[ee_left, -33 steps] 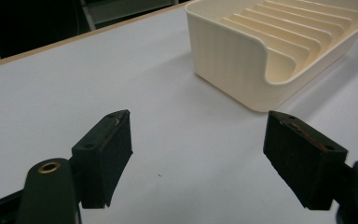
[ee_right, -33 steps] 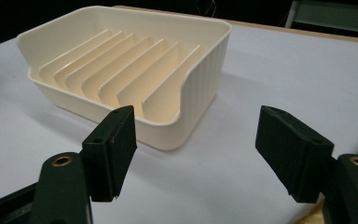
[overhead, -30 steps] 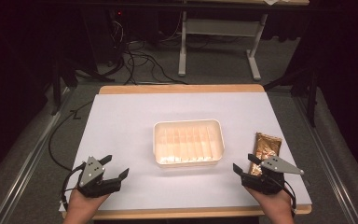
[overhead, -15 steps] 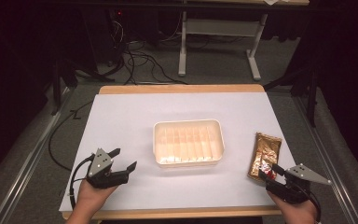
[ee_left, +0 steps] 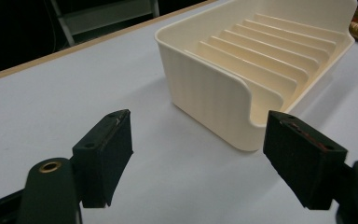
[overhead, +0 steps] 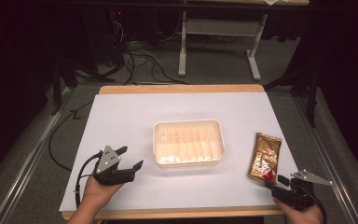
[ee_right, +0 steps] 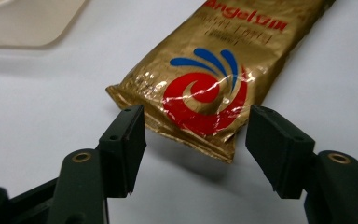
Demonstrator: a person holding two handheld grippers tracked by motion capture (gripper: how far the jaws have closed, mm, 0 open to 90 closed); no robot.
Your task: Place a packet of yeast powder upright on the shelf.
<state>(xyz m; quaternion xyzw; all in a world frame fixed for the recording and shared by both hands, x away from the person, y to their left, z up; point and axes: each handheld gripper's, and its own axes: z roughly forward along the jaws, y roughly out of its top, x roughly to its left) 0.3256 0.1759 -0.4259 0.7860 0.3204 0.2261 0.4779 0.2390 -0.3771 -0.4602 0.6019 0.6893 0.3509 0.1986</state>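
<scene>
A gold foil packet with a red and blue swirl lies flat on the white table, right of a cream ribbed tray. My right gripper sits low at the packet's near end. In the right gripper view the packet has its near end between the tips of my right gripper. Those jaws have just been closing a little, but the pads stay apart from the foil. My left gripper hovers open and empty left of the tray. The left gripper view has my left gripper facing the tray's corner wall.
The tray's corner lies off to the left in the right gripper view. The table's wooden front edge runs just before both hands. Cables and desk legs stand on the floor beyond the far edge.
My right hand has drawn back toward the near edge and to the right, uncovering the packet's near end. My left gripper has shifted a little right, toward the tray.
</scene>
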